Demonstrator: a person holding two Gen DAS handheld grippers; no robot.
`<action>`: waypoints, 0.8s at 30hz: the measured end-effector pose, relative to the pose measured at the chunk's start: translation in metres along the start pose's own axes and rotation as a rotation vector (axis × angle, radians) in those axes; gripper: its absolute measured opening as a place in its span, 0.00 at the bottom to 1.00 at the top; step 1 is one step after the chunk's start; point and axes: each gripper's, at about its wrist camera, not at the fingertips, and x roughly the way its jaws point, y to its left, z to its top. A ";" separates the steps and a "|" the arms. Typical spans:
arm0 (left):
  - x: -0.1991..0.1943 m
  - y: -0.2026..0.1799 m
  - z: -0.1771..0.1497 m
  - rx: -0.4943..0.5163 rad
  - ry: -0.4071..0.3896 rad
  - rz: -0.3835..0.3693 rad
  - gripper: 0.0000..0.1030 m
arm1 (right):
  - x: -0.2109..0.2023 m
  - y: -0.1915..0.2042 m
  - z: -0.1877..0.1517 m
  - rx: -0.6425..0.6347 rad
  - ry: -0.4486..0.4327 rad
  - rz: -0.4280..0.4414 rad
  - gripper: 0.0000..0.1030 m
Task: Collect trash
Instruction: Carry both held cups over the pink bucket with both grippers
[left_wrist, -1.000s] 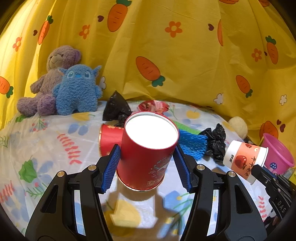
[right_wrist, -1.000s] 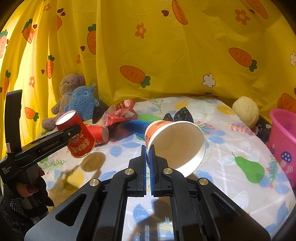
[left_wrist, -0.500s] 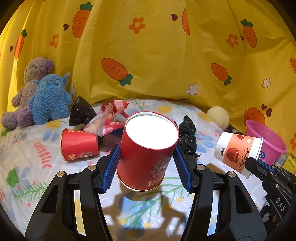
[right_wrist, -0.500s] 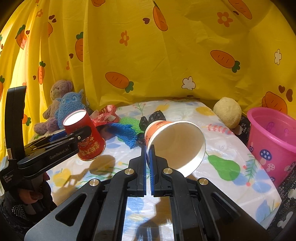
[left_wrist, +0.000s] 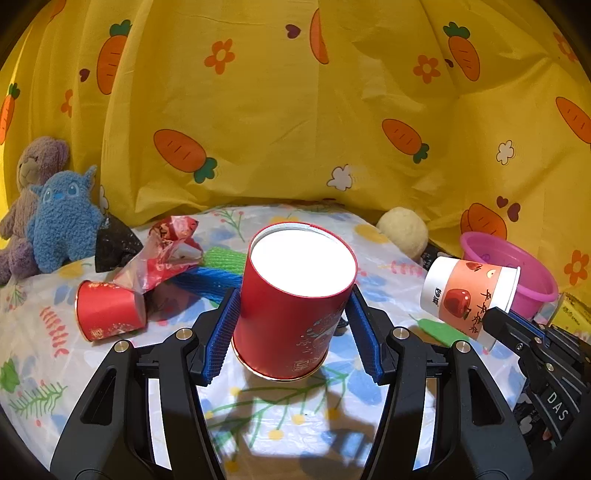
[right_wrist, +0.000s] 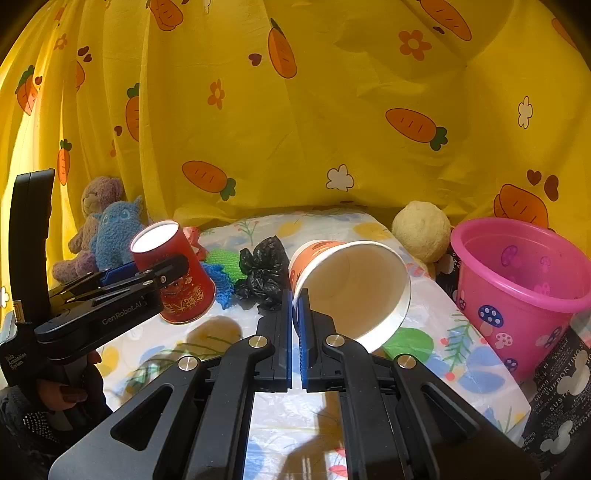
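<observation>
My left gripper (left_wrist: 291, 332) is shut on an upright red paper cup (left_wrist: 295, 306), its blue pads pressing both sides; the right wrist view shows this red cup (right_wrist: 177, 277) lifted above the table. My right gripper (right_wrist: 295, 314) is shut on the rim of a white and orange apple-print cup (right_wrist: 351, 284), which is tilted with its mouth toward the camera. The same apple cup (left_wrist: 465, 295) hangs in front of a pink bucket (left_wrist: 517, 266). In the right wrist view the pink bucket (right_wrist: 517, 284) stands at the table's right end, right of the cup.
On the floral tablecloth (left_wrist: 44, 354) lie another red cup on its side (left_wrist: 107, 310), a red wrapper (left_wrist: 166, 251), blue and green netting (left_wrist: 210, 277) and a crumpled black bag (right_wrist: 264, 273). Plush toys (left_wrist: 55, 229) sit far left, a pale ball (right_wrist: 421, 229) beside the bucket.
Both grippers have carried their cups to the right across the table. The pink bucket now shows larger and nearer, and the plush toys have slid toward the left edge.
</observation>
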 end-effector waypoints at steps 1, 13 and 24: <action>0.001 -0.004 0.001 0.006 -0.001 -0.005 0.56 | -0.001 -0.003 0.001 0.004 -0.003 -0.005 0.04; 0.017 -0.062 0.015 0.088 -0.013 -0.102 0.56 | -0.017 -0.037 0.009 0.030 -0.043 -0.095 0.04; 0.033 -0.118 0.030 0.150 -0.027 -0.218 0.56 | -0.035 -0.079 0.020 0.059 -0.085 -0.209 0.04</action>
